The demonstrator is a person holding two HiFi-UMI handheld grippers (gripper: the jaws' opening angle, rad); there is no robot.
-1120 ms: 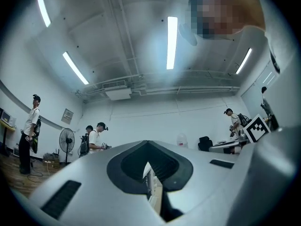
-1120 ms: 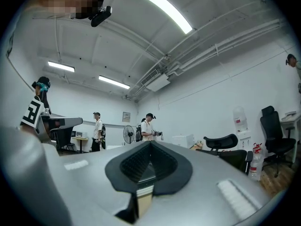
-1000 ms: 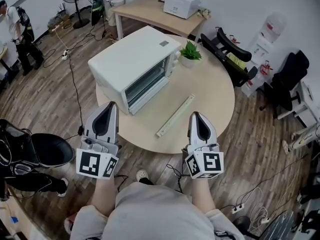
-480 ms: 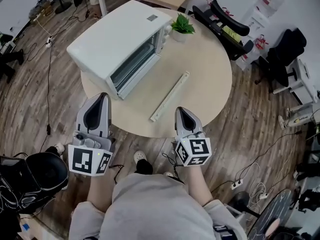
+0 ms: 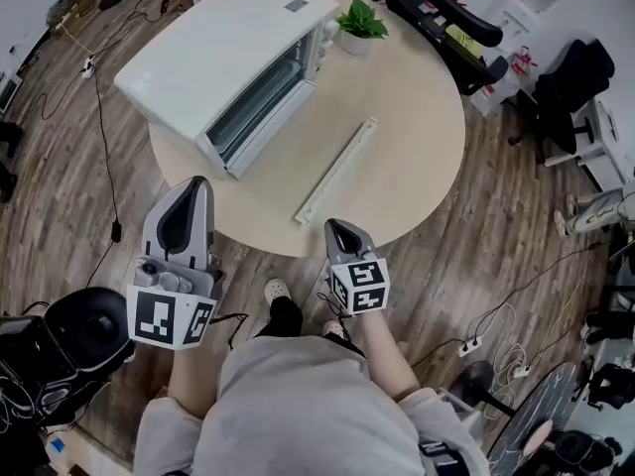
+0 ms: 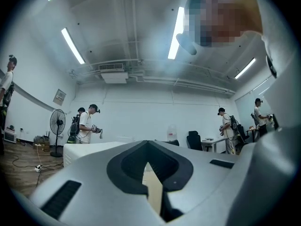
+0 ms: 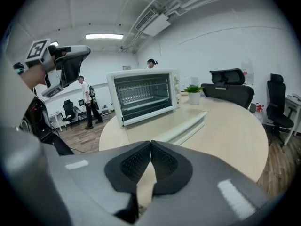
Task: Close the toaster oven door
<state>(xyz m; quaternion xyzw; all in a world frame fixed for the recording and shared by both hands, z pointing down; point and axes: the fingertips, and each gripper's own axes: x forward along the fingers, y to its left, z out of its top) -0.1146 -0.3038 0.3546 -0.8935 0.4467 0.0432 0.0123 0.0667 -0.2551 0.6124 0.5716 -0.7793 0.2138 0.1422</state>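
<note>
The white toaster oven (image 5: 233,62) stands on the left part of the round table (image 5: 407,157), its glass door upright against the front. In the right gripper view the oven (image 7: 143,95) faces me with the door flush. My left gripper (image 5: 190,188) is off the table's near edge, pointing level toward the oven, jaws together on nothing (image 6: 148,163). My right gripper (image 5: 339,228) hangs just off the table's front edge, tilted down, shut and empty (image 7: 150,144). Neither touches the oven.
A long pale strip (image 5: 335,170) lies on the table between the oven and my right gripper. A small potted plant (image 5: 359,20) stands behind the oven. Black office chairs (image 5: 451,28) stand at the far right, cables run over the wood floor, and people stand in the background.
Both grippers have sunk and drawn back toward the person, the right one much further and now tipped downward. The oven door looks the same throughout.
</note>
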